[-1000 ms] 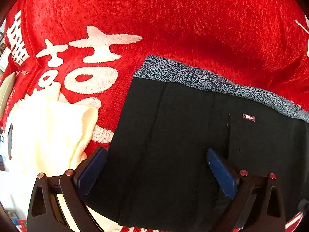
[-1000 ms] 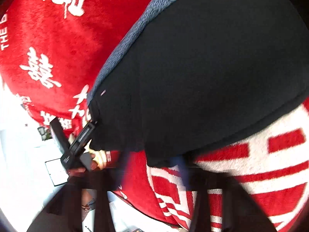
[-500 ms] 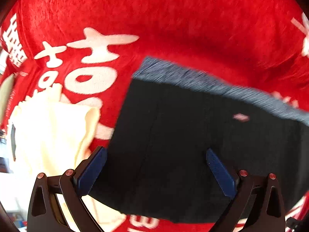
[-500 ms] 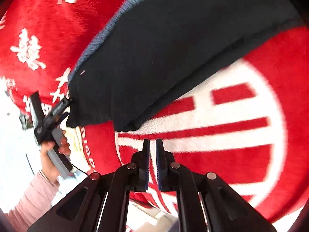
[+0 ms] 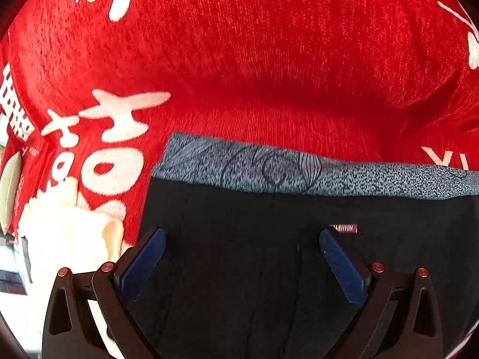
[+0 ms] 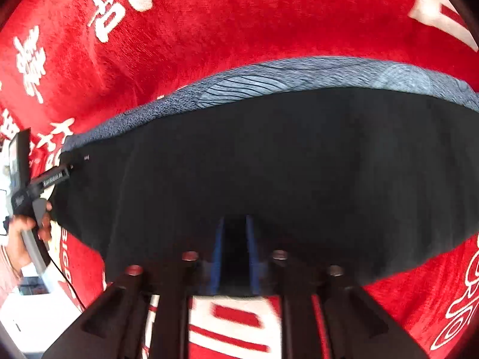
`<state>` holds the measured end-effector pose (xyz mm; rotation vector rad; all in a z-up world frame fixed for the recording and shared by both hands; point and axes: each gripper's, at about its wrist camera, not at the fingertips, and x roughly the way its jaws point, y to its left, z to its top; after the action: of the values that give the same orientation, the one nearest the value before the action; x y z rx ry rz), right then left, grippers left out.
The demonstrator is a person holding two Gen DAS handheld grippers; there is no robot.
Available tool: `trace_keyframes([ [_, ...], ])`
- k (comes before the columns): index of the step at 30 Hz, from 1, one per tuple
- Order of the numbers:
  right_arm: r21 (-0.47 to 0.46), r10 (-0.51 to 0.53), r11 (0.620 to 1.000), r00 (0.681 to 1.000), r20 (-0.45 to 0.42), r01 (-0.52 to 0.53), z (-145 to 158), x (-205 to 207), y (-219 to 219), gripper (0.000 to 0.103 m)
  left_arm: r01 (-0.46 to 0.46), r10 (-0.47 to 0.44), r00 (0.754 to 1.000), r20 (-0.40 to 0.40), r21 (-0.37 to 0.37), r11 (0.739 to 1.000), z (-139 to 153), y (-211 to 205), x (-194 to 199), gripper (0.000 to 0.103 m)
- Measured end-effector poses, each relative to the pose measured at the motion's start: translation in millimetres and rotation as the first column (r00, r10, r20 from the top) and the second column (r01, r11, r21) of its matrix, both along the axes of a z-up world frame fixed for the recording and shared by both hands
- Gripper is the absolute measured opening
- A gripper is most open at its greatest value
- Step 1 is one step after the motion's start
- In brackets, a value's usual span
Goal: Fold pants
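- Pants (image 5: 269, 269) lie flat on red blanket (image 5: 269, 59), grey waistband (image 5: 299, 170) at 12 o'clock edge.
- L gripper (image 5: 242, 257) wide open above pants, holds nothing.
- R gripper (image 6: 235, 254): jaws nearly shut; black cloth at 6 o'clock hem sits betw. pads, looks pinched.
- Pants prob. soft, light, floppy; best taken at hem or waistband corners.
- L view alone shows cream cloth (image 5: 66, 239) at 9 o'clock + label; R view alone shows hand (image 6: 24, 233).

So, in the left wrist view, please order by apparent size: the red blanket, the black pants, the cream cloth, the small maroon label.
1. Red plush blanket with white characters
2. Black fabric pants with grey waistband
3. Cream cloth, partly cut off at the edge
4. Small maroon label
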<state>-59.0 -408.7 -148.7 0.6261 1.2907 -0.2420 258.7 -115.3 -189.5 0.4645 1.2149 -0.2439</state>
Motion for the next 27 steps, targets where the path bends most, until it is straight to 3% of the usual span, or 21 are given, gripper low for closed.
trace_keyframes([
  [2,0.052,-0.047,0.998,0.999,0.005,0.047,2,-14,-10,0.011,0.019,-0.019,1.000,-0.005,0.027,0.999,11,-10,-12,0.103],
  [7,0.116,-0.115,0.987,0.993,0.013,0.113,-2,-18,-20,0.013,0.131,-0.135,0.990,-0.029,-0.105,0.986,36,-60,-72,0.103],
  [12,0.128,-0.154,0.980,0.988,0.009,0.151,7,-25,-27,0.016,0.142,-0.159,0.983,-0.087,-0.176,0.974,18,-126,-112,0.103],
  [15,0.026,-0.170,0.985,0.985,0.037,0.169,24,-32,-55,0.021,0.115,-0.139,0.979,-0.147,-0.158,0.981,-7,-142,-134,0.103],
  [19,-0.030,-0.191,0.981,0.981,0.045,0.192,24,-19,-96,0.043,0.024,-0.048,0.993,-0.106,-0.213,0.977,-11,-129,-152,0.103],
  [22,-0.155,-0.235,0.961,0.972,-0.024,0.228,13,-14,-121,0.041,0.003,-0.026,0.994,-0.108,-0.210,0.978,-12,-126,-155,0.103],
  [25,-0.189,-0.314,0.932,0.949,-0.006,0.308,14,-33,-155,0.039,0.027,-0.043,0.996,-0.080,-0.184,0.983,-11,-133,-161,0.103],
  [27,-0.271,-0.354,0.901,0.935,-0.005,0.339,21,-47,-181,0.039,0.041,-0.053,0.996,-0.066,-0.169,0.985,-10,-138,-163,0.103],
])
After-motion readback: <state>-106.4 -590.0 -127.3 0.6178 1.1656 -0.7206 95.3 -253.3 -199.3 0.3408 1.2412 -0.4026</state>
